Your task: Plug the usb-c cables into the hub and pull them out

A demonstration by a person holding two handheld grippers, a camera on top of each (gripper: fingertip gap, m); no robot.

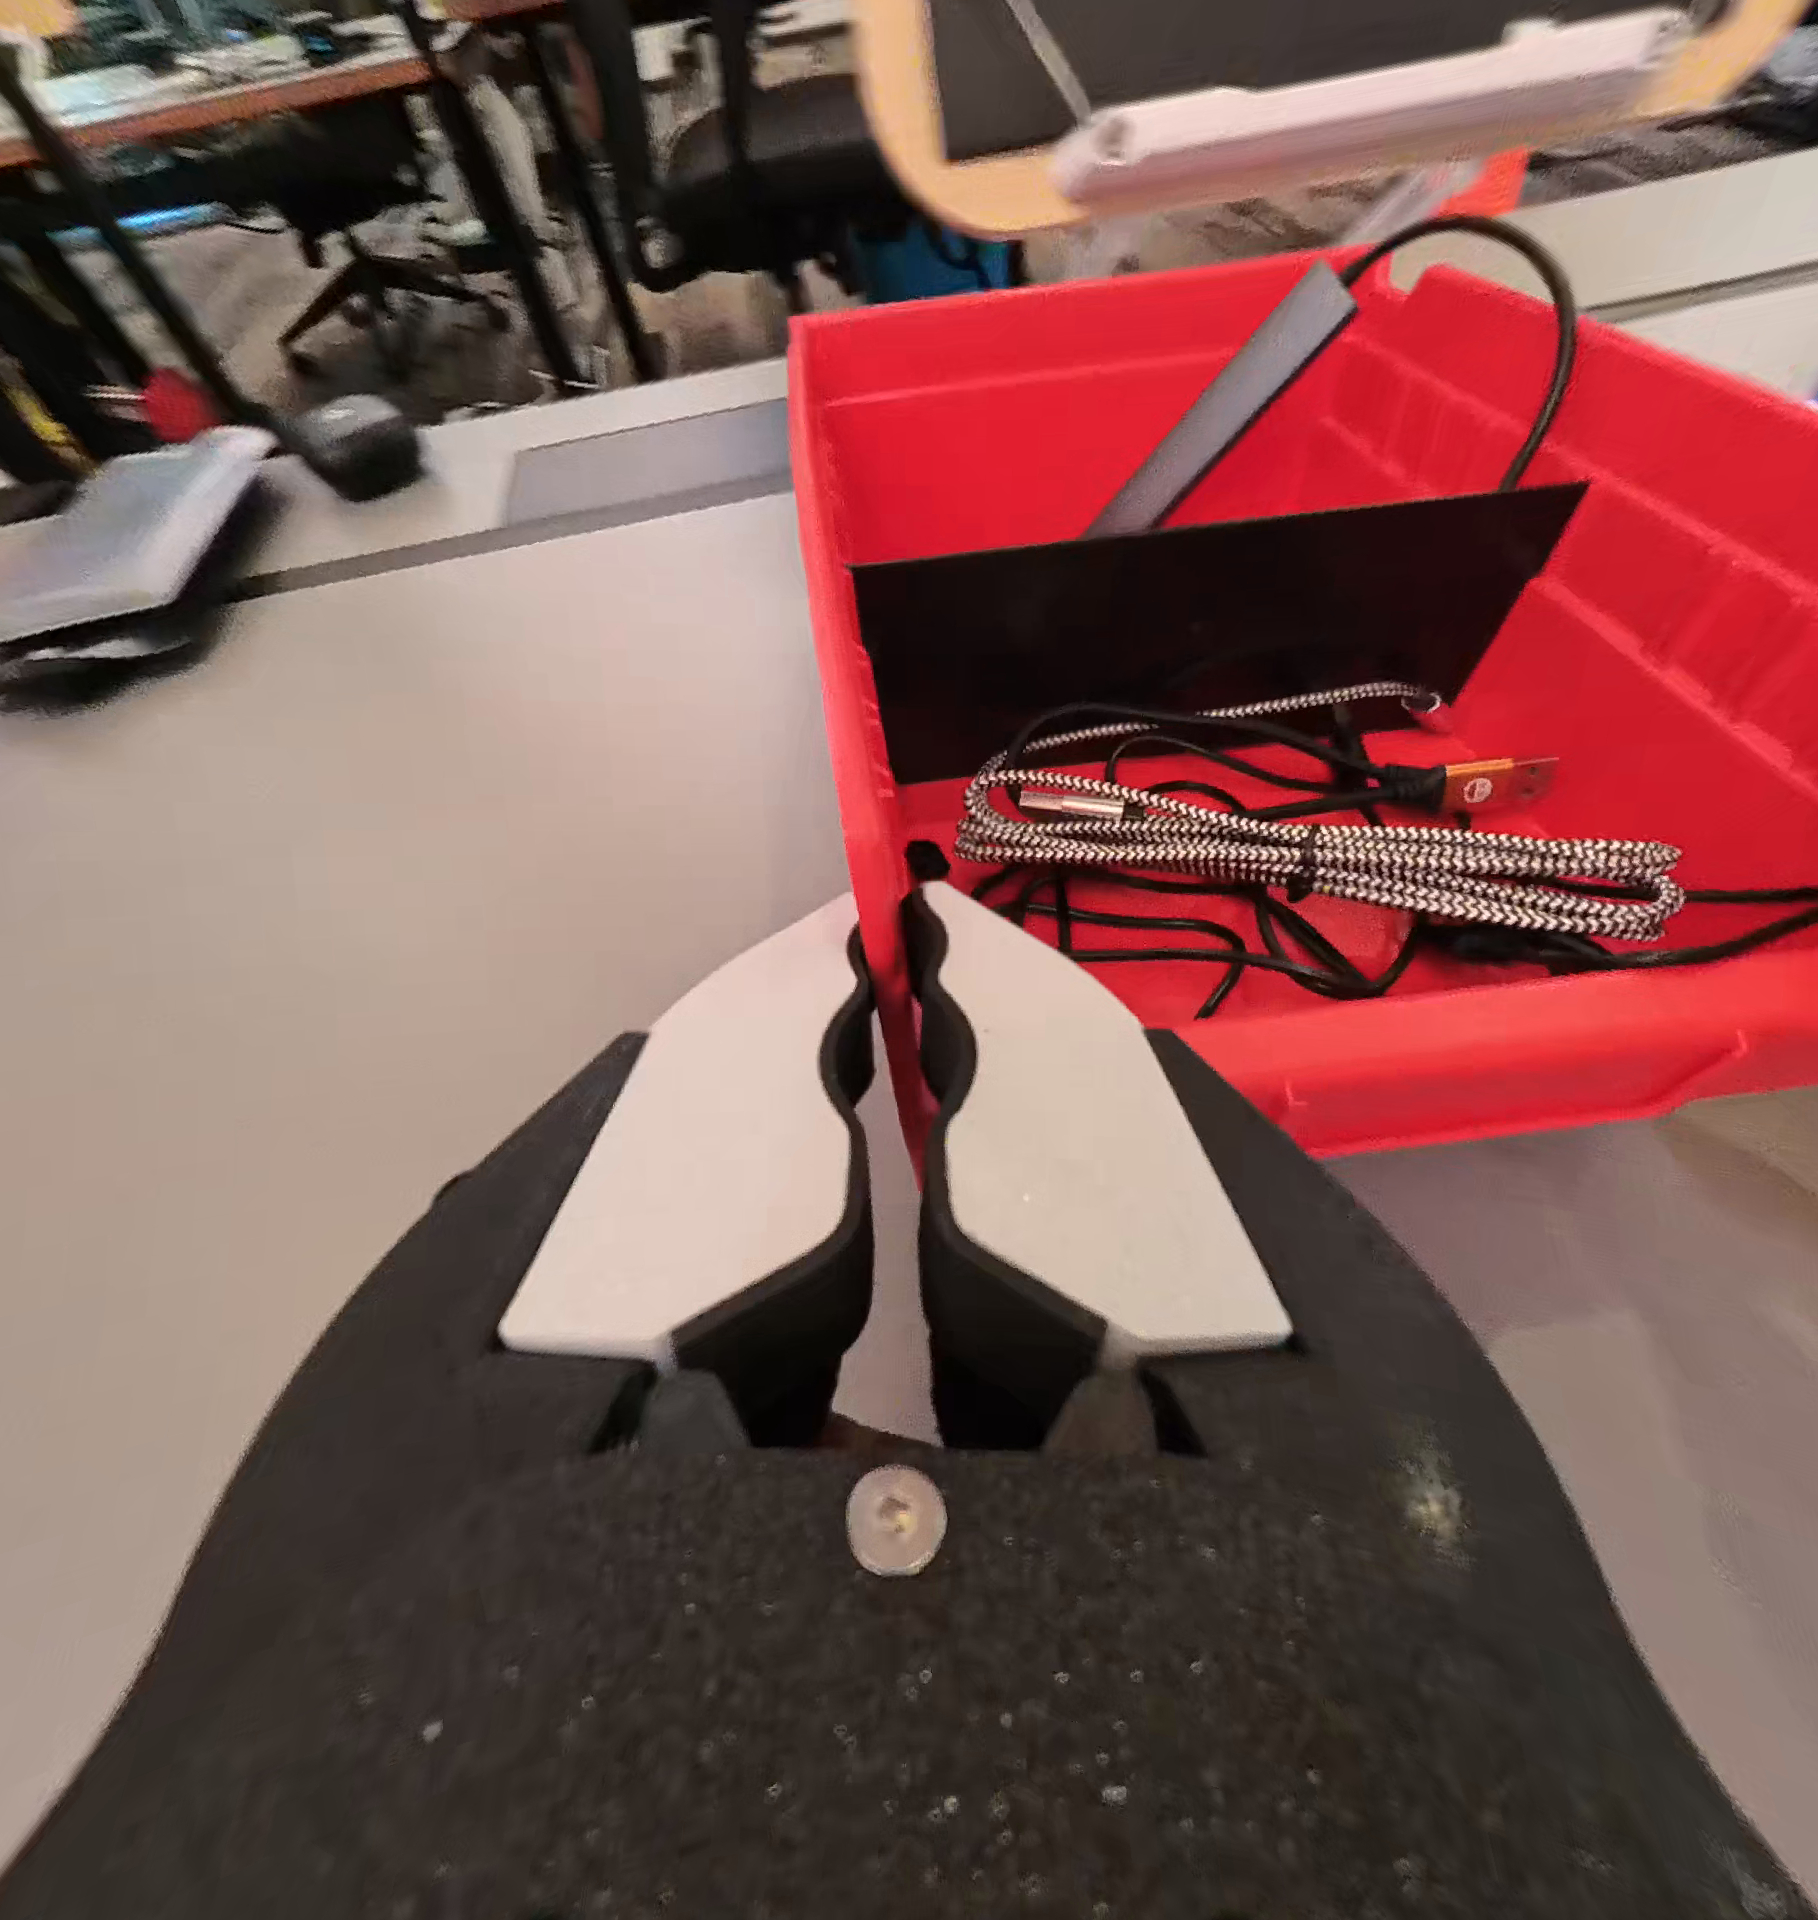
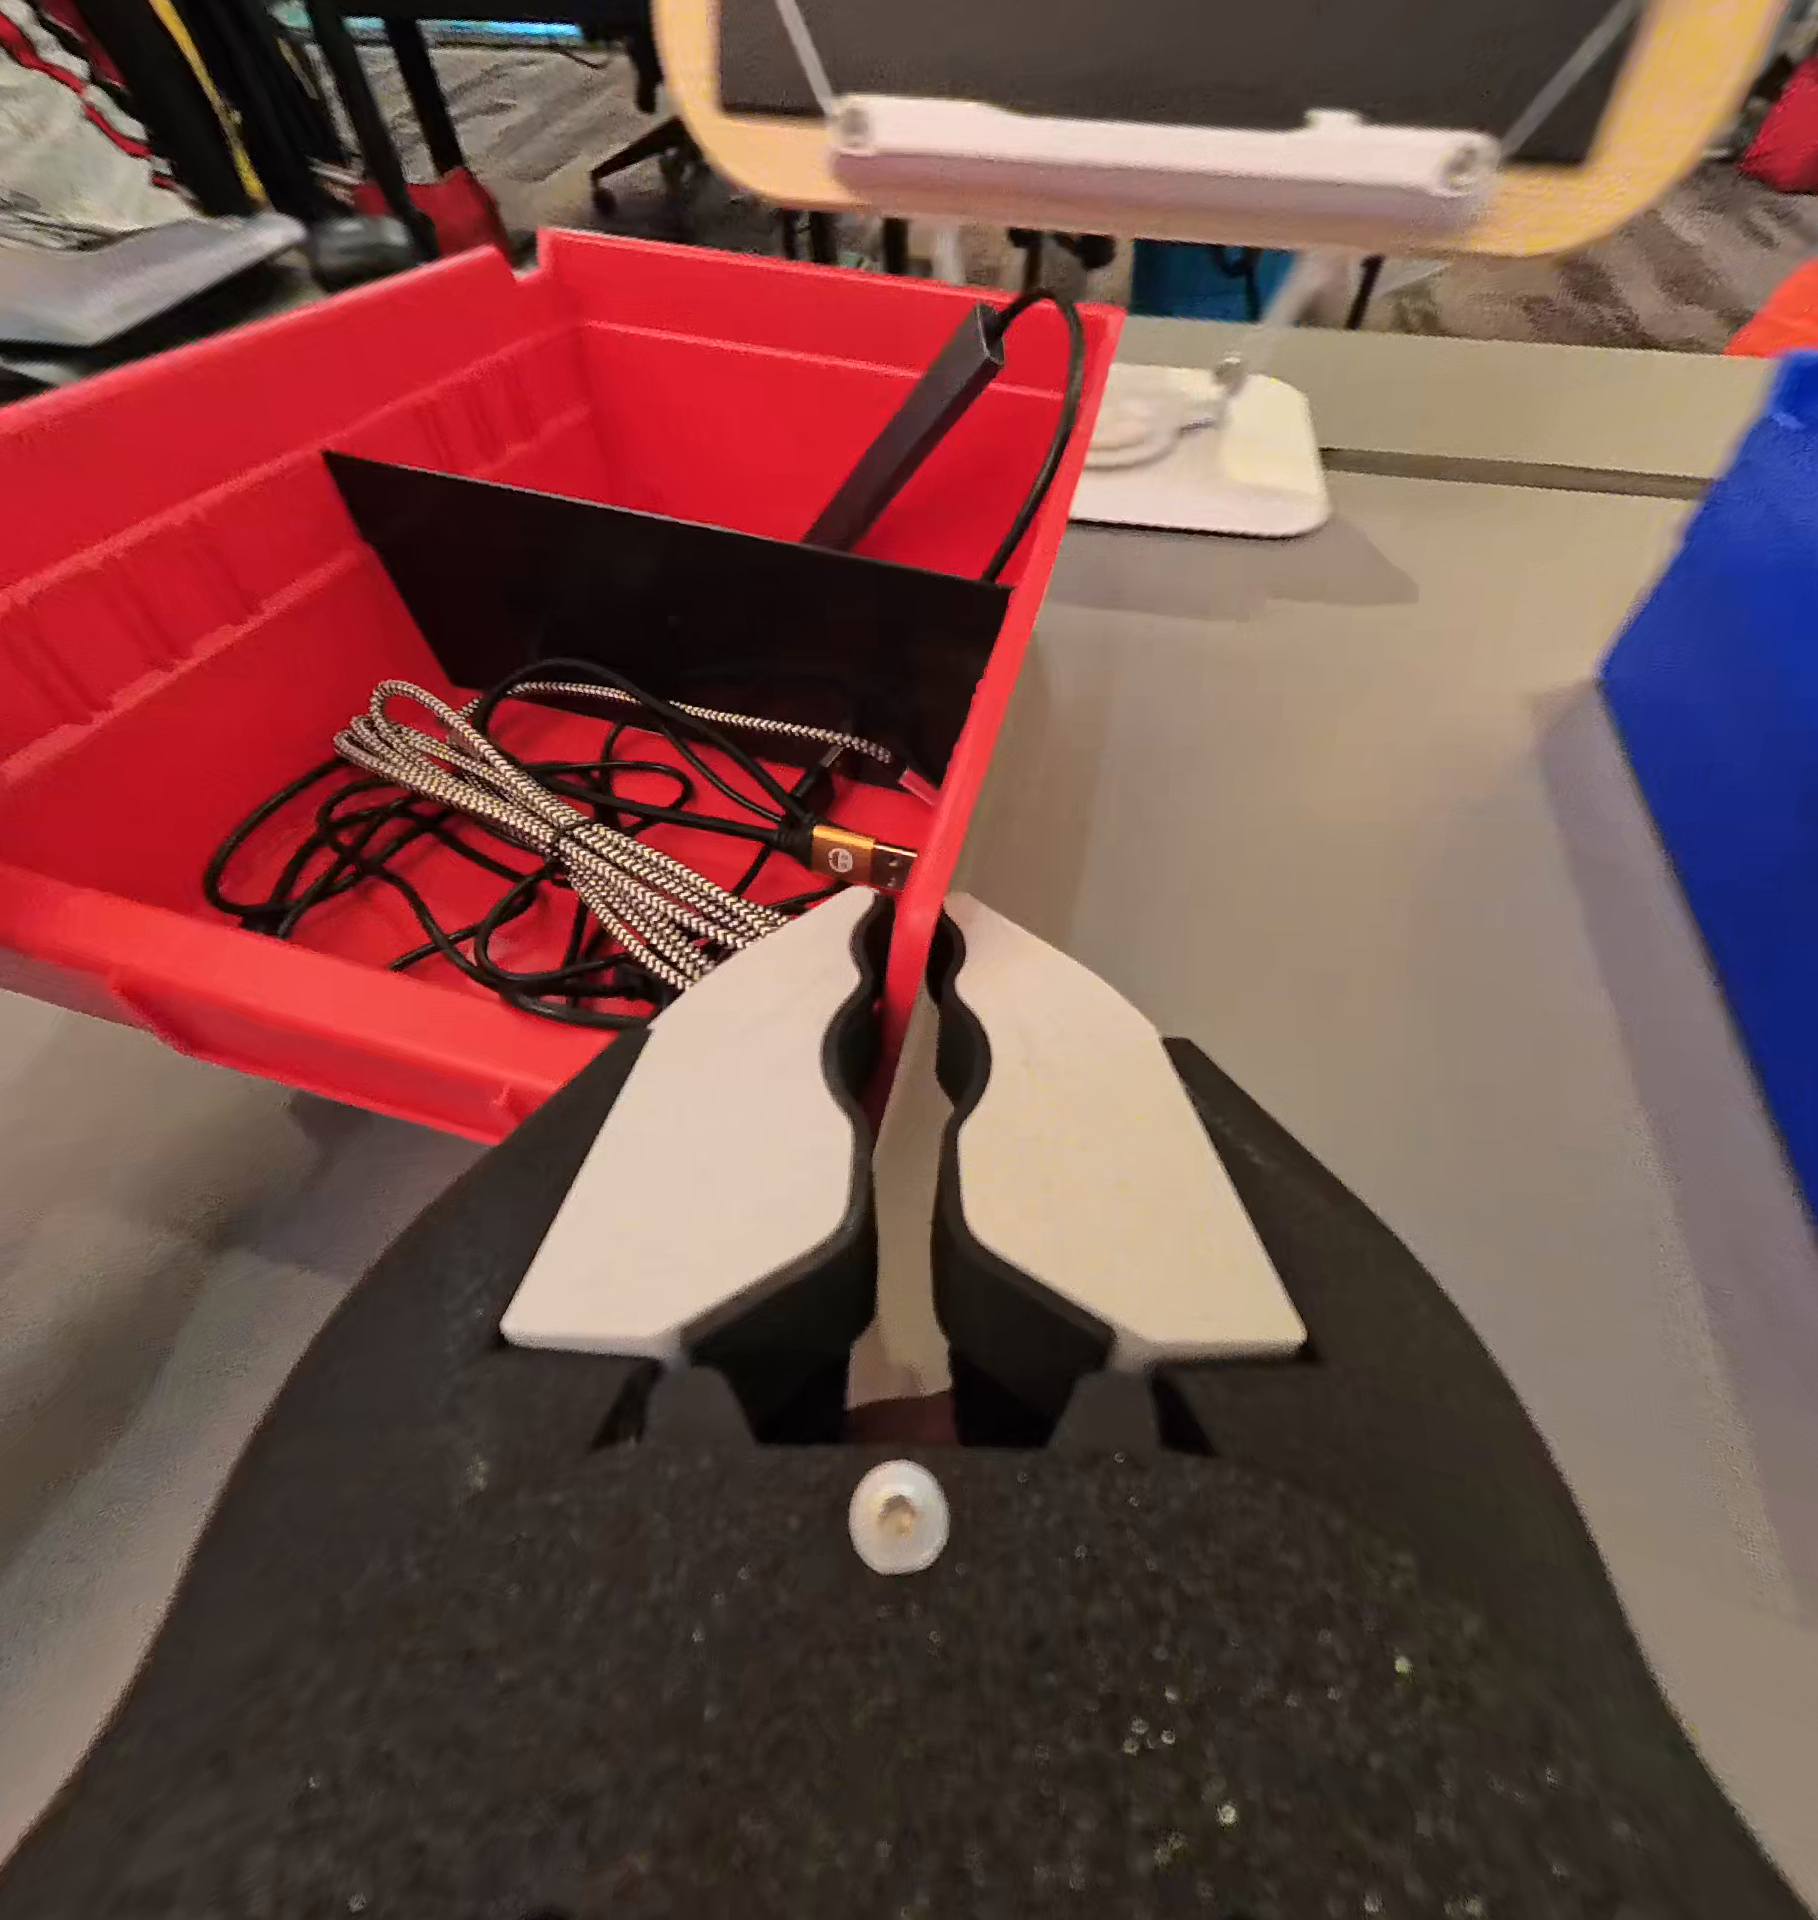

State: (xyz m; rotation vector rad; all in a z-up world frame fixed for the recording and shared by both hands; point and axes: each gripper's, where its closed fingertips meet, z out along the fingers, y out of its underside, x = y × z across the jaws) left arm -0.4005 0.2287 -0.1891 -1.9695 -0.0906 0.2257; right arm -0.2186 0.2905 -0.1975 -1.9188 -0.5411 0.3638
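A red bin (image 1: 1507, 1060) stands on the grey table and also shows in the right wrist view (image 2: 261, 997). Its front compartment holds a coiled black-and-white braided cable (image 1: 1352, 862) (image 2: 572, 831), a thin black cable with an orange plug (image 1: 1497, 784) (image 2: 863, 857), and loose black loops. A black divider (image 1: 1196, 623) (image 2: 676, 603) crosses the bin. Behind it a slim dark hub (image 1: 1227, 395) (image 2: 915, 436) leans on the back wall, its own cord looping over the rim. My left gripper (image 1: 889, 914) is shut on the bin's left wall. My right gripper (image 2: 910, 914) is shut on its right wall.
A blue bin (image 2: 1767, 779) stands close on the right. A white lamp base (image 2: 1227, 457) sits behind the red bin, and its wooden ring with a white bar (image 1: 1352, 114) hangs above. Grey papers (image 1: 126, 540) and a black object (image 1: 359, 442) lie far left. The tips of one gripper are about 20 cm away from the tips of the other.
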